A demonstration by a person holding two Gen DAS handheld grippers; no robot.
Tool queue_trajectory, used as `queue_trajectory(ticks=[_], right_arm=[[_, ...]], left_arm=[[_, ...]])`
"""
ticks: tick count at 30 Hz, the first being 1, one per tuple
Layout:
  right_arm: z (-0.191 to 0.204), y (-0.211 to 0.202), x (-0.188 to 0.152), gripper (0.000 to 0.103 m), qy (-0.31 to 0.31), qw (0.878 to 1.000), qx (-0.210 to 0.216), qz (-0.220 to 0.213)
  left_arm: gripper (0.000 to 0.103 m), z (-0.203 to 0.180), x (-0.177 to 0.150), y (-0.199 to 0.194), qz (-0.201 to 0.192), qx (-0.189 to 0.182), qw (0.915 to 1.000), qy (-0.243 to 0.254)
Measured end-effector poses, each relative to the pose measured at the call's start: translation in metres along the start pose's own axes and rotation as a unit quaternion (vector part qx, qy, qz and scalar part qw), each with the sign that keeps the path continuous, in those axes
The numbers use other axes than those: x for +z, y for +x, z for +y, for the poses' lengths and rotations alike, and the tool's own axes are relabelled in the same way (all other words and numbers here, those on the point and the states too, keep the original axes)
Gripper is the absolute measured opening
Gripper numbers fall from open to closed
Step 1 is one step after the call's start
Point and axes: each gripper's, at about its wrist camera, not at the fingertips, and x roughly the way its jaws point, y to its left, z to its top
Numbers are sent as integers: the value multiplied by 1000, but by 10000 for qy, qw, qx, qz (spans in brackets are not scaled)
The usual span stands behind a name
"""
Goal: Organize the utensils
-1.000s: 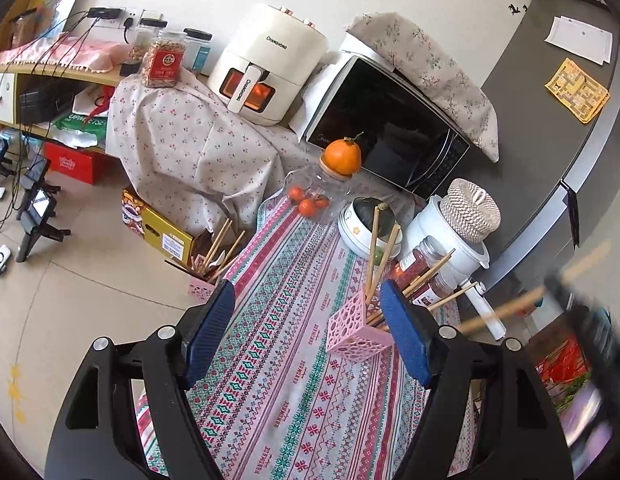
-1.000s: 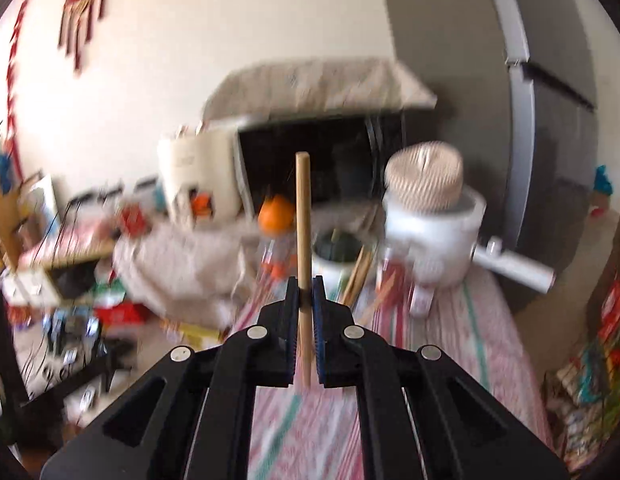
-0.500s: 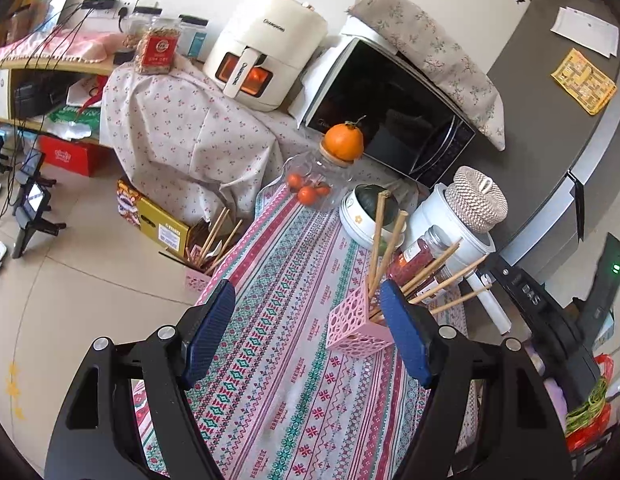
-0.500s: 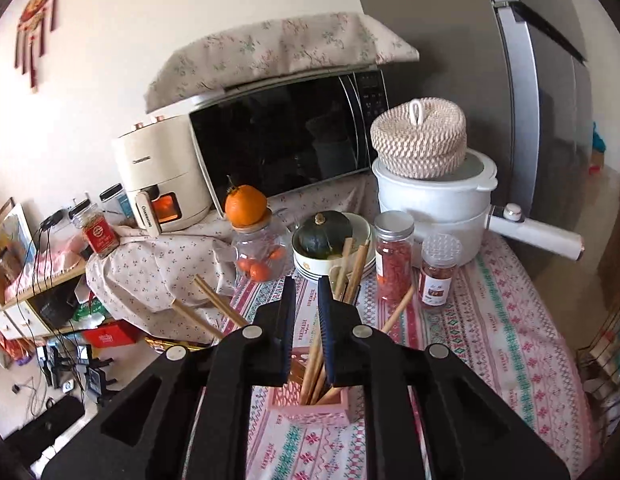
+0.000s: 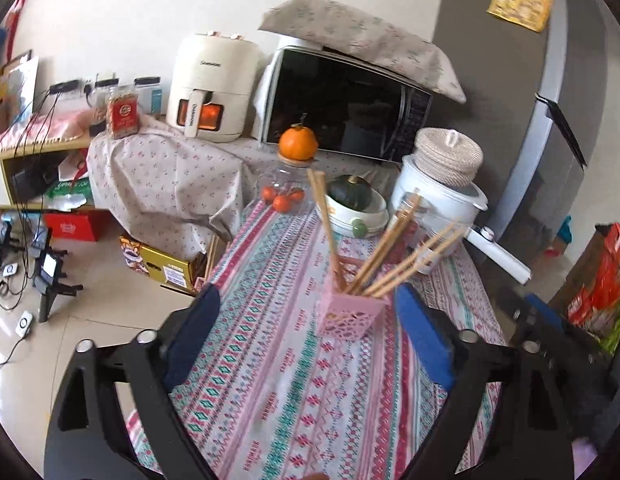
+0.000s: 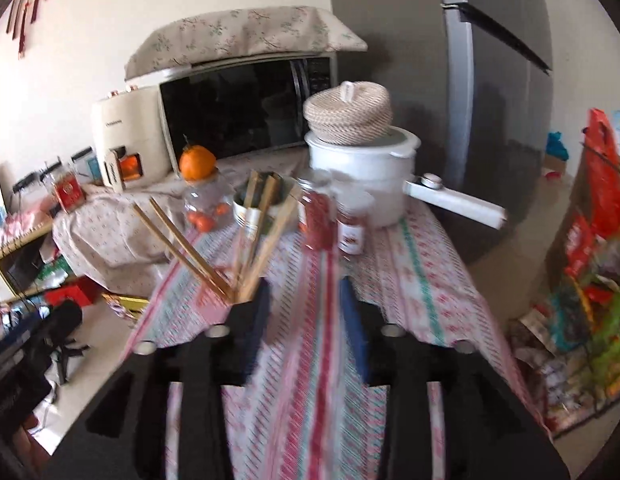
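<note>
Gone from the right gripper point(image 6: 303, 304) is its chopstick; its jaws are opening, empty, low centre. Chopsticks point(image 5: 394, 258) lean in the pink holder point(image 5: 352, 316) mid-frame on the striped tablecloth point(image 5: 269, 320), where the left gripper point(image 5: 305, 314) is opening wide, empty.
</note>
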Motion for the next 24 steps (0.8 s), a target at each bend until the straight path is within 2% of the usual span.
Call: queue_trajectory(ticks=[3,5,7,10,11,14,17,24], right_arm=[[-16,-13,-17,55,27,9996,-266,-84],[-27,-20,-26,64,105,9989,-451,-107],[-40,-28,-36,79,265,9979,-578,-142],[-52,-42,-48,94,385,9958,-787,-273],[-55,-47,-52,96,385,9943,-937,-326],[-62,-57,-58,96,449,9897,-1282,-447],[-68,-64,-62,96,550,9863,-1494,-441],[-65,-62,-71,96,339,9897,-1357,-305]], left_arm=[[96,-16,-14,-6,-71,145,9997,172],[95,-26,-27,-9,-86,240,9993,275],[96,-34,-36,-11,-117,384,9984,387],[96,-48,-49,-16,-187,517,9961,683],[96,-49,-53,-18,-234,534,9960,677],[96,-49,-61,-25,-369,575,9962,540],[96,-53,-67,-26,-257,493,9968,575],[96,-60,-71,-31,-293,365,9966,674]])
